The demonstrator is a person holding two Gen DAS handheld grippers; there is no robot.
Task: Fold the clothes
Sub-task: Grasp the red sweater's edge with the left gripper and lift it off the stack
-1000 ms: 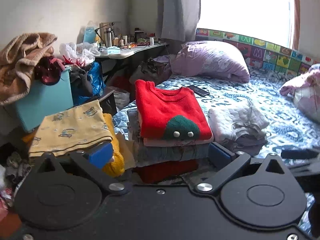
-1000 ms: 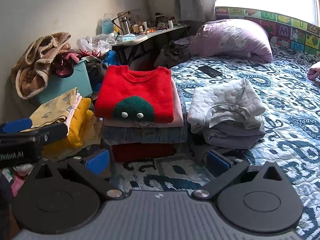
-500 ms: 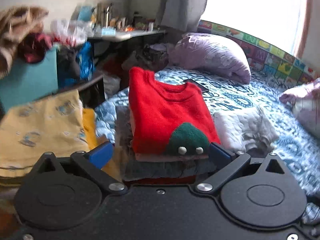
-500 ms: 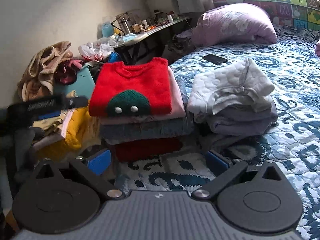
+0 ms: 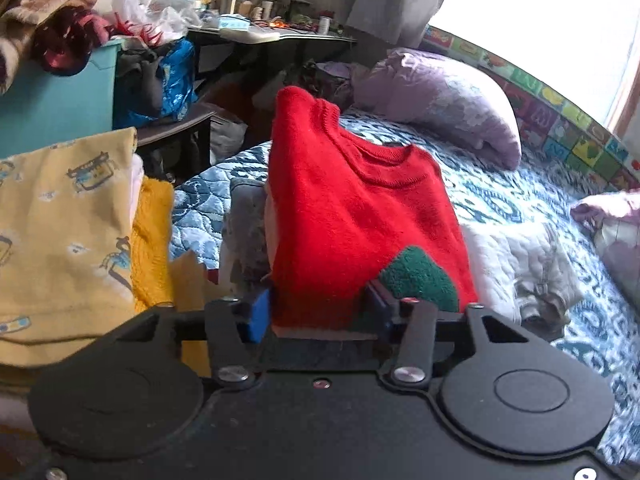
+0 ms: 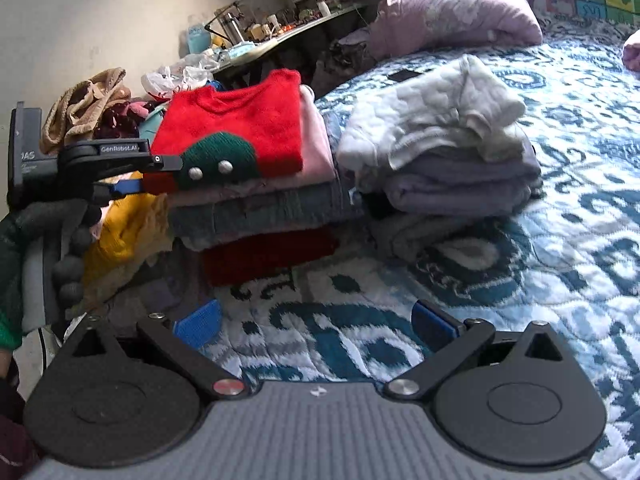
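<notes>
A folded red sweater (image 5: 360, 216) with a green patch tops a stack of folded clothes (image 6: 260, 208) on the bed. My left gripper (image 5: 318, 312) is shut on the near edge of the red sweater and lifts it, so it bunches up. It also shows in the right wrist view (image 6: 132, 184) at the sweater's left corner (image 6: 236, 128). My right gripper (image 6: 316, 324) is open and empty, low over the blue patterned quilt (image 6: 520, 280) in front of the stack.
A white and lilac folded pile (image 6: 448, 148) sits right of the stack. Yellow clothes (image 5: 60, 216) lie at the left. A purple pillow (image 5: 440, 96), a teal box (image 5: 52, 104) and a cluttered table (image 5: 260, 32) stand behind.
My left gripper moved forward to the stack and closed on the red sweater's near edge, raising it. My right gripper dropped lower toward the quilt and stayed open.
</notes>
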